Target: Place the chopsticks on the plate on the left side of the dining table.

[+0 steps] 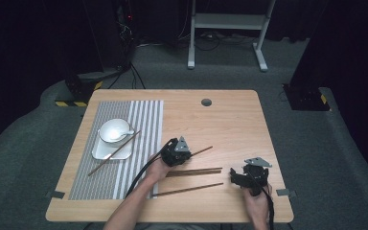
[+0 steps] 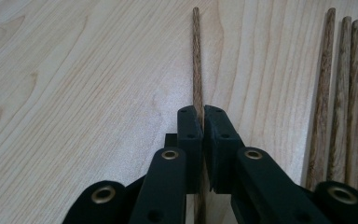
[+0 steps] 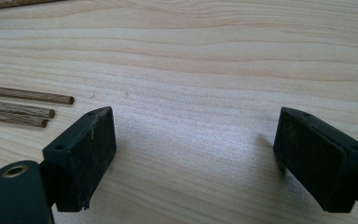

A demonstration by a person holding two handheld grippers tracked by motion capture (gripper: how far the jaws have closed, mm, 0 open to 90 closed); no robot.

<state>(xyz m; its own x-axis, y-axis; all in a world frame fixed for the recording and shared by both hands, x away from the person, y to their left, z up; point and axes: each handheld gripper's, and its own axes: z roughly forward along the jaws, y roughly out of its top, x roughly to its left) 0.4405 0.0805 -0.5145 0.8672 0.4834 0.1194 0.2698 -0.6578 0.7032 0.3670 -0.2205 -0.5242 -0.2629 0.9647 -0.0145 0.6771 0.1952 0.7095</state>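
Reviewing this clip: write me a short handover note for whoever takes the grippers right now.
Left gripper: shut on one chopstick, which lies along the table.
Right gripper: open, nothing between its jaws, near the table's right front.
Other chopsticks: a pair and a single one lie on bare wood in front of the left gripper; one more leans across the white tray by the bowl and spoon on the striped mat.
Done: one chopstick gripped.
Left: probably carrying it to the place setting; its final spot is unclear.
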